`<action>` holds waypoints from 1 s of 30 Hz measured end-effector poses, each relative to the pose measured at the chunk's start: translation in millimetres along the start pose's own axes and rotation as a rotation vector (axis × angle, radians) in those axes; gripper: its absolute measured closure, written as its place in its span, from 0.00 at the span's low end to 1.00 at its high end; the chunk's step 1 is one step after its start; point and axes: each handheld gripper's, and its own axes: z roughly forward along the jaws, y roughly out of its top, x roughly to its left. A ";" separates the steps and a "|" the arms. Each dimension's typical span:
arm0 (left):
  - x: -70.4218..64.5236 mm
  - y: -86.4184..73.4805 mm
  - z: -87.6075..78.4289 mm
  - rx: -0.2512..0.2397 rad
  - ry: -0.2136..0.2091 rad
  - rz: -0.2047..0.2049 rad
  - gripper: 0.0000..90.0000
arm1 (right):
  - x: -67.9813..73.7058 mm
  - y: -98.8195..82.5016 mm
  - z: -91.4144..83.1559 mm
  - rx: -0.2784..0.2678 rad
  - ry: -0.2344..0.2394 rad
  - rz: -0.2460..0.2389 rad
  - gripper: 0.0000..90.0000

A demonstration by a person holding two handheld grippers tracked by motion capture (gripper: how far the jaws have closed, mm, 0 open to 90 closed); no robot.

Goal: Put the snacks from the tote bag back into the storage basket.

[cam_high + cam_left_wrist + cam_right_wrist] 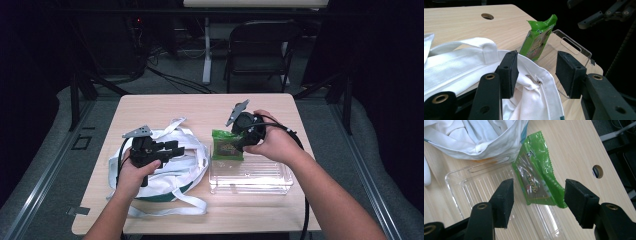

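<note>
Resting on one table (160, 107): one white bag (187, 167), one clear tray (260, 180), one green packet (226, 146). Left gripper (176, 149) gapes wide over the bag. Right gripper (239, 142) hangs wide apart, empty, beside the packet.

A light wooden table (165, 107) fills the centre of the high view, with a round cable hole (487, 16) near one corner. Beyond it, at the upper middle, a dark folding chair (260, 47) stands on grey floor (165, 80) beside a white table leg (207, 50). Black cables (175, 77) trail across the floor. The upper left and right edges are dark and dimly lit.
</note>
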 end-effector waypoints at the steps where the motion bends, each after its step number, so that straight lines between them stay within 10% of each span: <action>1: 0.1 -0.1 0.1 0.000 0.000 0.000 0.58 | 1.4 -1.8 -0.8 -0.004 -0.001 0.006 0.46; 16: -0.2 -0.8 0.5 -0.001 0.005 -0.003 0.58 | 16.6 -26.5 -18.0 -0.043 -0.030 0.133 0.48; 30: 1.5 -2.5 2.4 0.011 0.008 -0.008 0.58 | 32.1 -58.6 7.4 -0.035 0.003 0.224 0.48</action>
